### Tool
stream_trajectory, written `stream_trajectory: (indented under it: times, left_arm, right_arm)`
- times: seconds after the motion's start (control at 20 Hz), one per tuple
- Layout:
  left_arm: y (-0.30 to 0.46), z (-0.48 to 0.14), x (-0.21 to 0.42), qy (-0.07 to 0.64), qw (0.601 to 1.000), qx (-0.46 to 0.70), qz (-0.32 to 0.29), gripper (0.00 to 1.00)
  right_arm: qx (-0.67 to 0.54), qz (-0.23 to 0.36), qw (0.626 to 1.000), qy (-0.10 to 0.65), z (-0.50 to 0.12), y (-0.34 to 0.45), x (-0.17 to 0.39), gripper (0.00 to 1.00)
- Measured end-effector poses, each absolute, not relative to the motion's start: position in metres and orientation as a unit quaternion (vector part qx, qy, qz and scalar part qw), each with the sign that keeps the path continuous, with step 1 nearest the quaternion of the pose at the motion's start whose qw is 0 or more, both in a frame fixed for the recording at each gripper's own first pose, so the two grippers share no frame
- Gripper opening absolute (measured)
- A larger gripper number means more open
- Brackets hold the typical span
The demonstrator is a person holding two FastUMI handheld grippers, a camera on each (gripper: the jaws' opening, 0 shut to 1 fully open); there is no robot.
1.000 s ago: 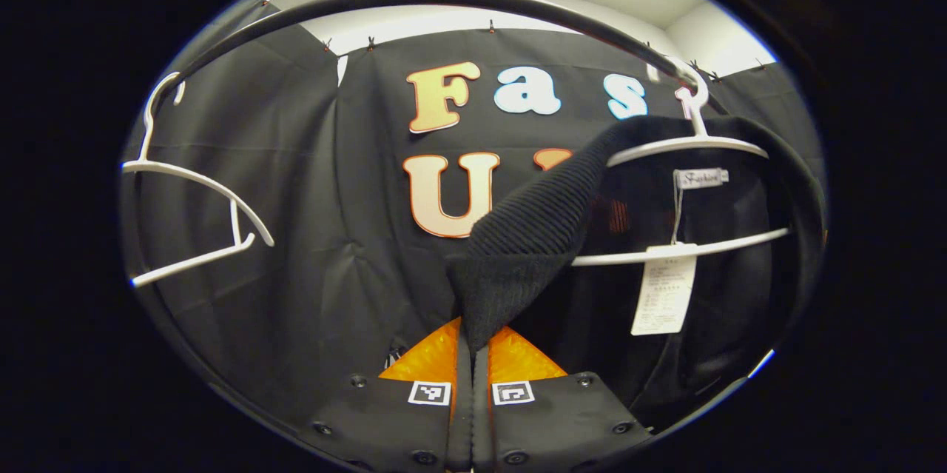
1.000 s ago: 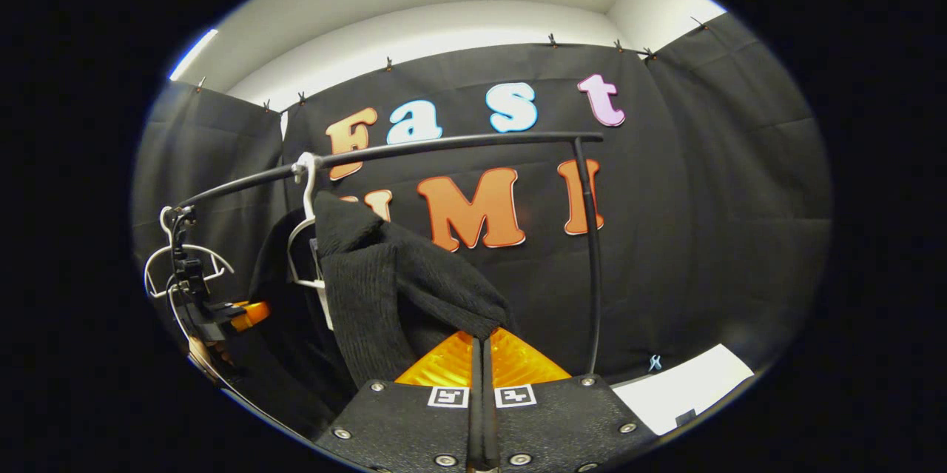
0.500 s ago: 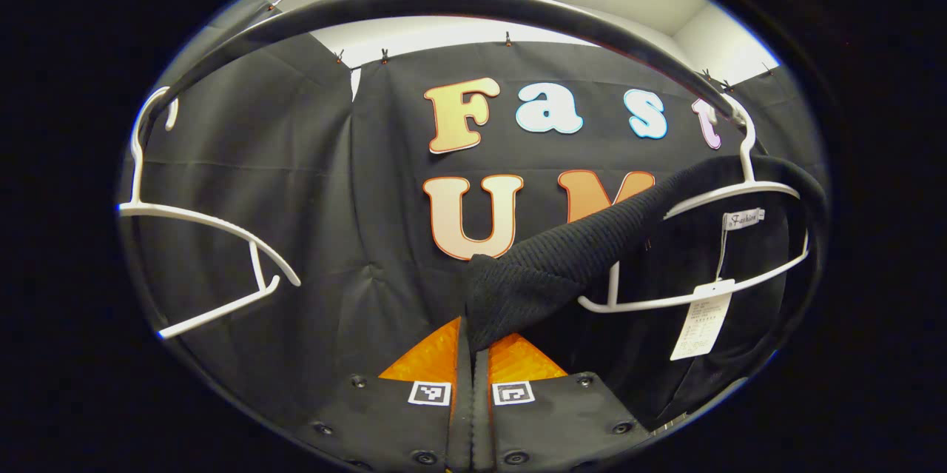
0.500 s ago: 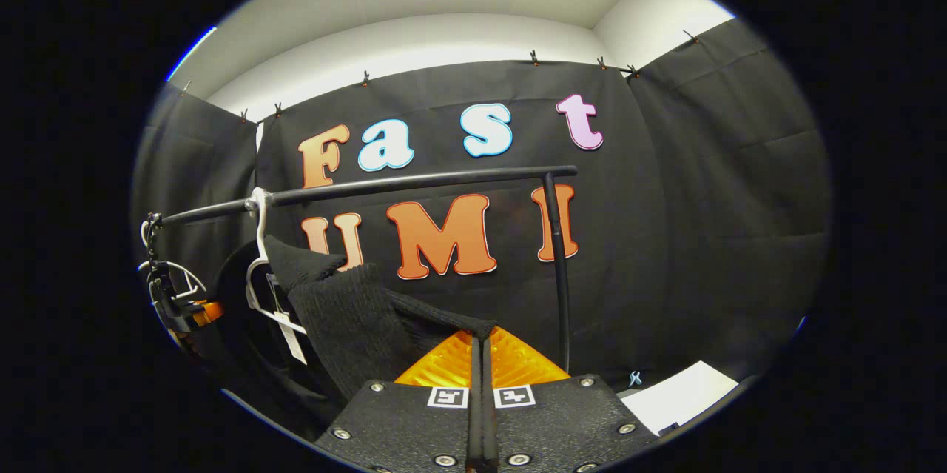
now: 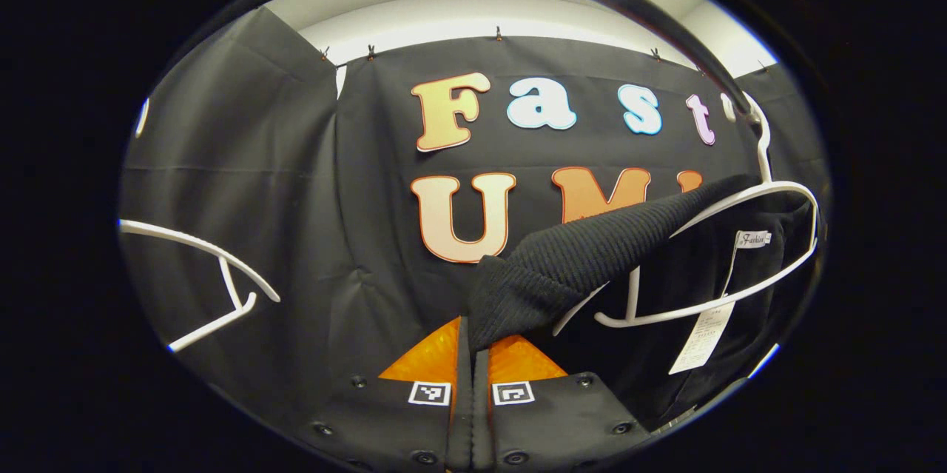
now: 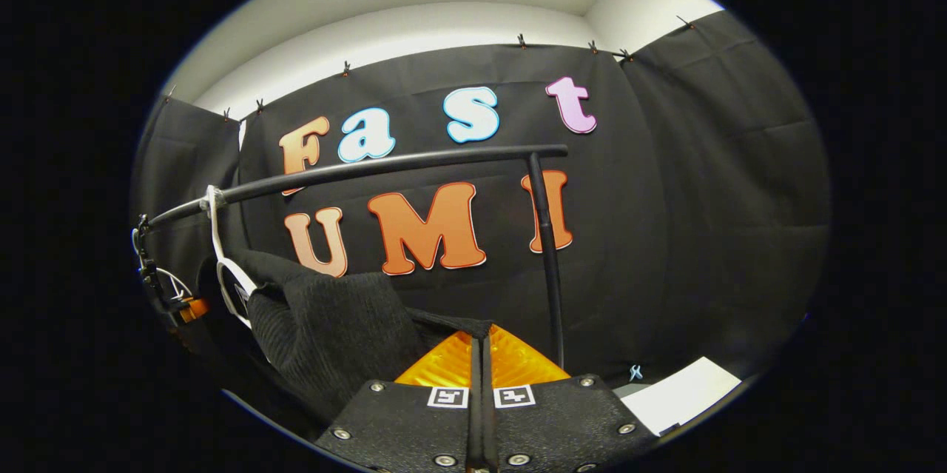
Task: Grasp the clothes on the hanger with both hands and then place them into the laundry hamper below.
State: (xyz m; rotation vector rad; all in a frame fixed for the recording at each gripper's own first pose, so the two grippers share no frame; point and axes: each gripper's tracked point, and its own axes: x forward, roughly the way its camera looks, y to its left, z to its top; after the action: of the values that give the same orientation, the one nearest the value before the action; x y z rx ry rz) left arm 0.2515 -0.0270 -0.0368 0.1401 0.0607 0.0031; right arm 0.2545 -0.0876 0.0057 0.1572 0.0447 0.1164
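Black ribbed sweater (image 5: 584,251), clamped by left gripper (image 5: 472,343) and right gripper (image 6: 481,340), half off white hanger (image 5: 740,251); next, lower it into the hamper.

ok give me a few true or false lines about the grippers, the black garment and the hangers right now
1. The left gripper is shut on the black knit garment. True.
2. The garment has dropped clear of its white hanger. False: it is draped over the hanger, which hooks on the black rail.
3. The right gripper is wide open. False: it is shut on an edge of the garment.
4. A second, bare white hanger hangs at the left of the left gripper view. True.
5. A paper tag hangs inside the garment. True.
6. The garment is bright red. False: it is black.
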Motion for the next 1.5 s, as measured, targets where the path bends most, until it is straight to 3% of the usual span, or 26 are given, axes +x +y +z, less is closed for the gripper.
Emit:
stream_trajectory:
  times: [0.6, 0.9, 1.25, 1.3, 1.35, 1.5]
  left_arm:
    - [-0.029, -0.061, 0.253, 0.039, 0.997, 0.059, 0.001, 0.07]
    - [-0.017, -0.066, 0.26, 0.021, 0.998, 0.041, 0.046, 0.05]
    - [0.004, 0.019, 0.239, -0.061, 0.995, 0.032, 0.073, 0.06]
    - [0.003, 0.028, 0.237, -0.066, 0.995, 0.025, 0.071, 0.06]
    - [0.004, 0.033, 0.233, -0.067, 0.995, 0.019, 0.069, 0.06]
    - [0.002, 0.038, 0.229, -0.066, 0.996, 0.009, 0.065, 0.07]
  right_arm:
    - [0.124, 0.106, 0.979, 0.121, -0.108, -0.031, 0.28, 0.0]
    - [0.164, 0.128, 0.967, 0.149, -0.145, 0.001, 0.287, 0.0]
    - [0.171, 0.093, 0.976, 0.092, -0.083, -0.036, 0.334, 0.0]
    - [0.165, 0.092, 0.978, 0.083, -0.072, -0.039, 0.34, 0.06]
    - [0.156, 0.092, 0.981, 0.07, -0.057, -0.045, 0.35, 0.0]
    - [0.146, 0.098, 0.984, 0.039, -0.016, -0.055, 0.365, 0.0]
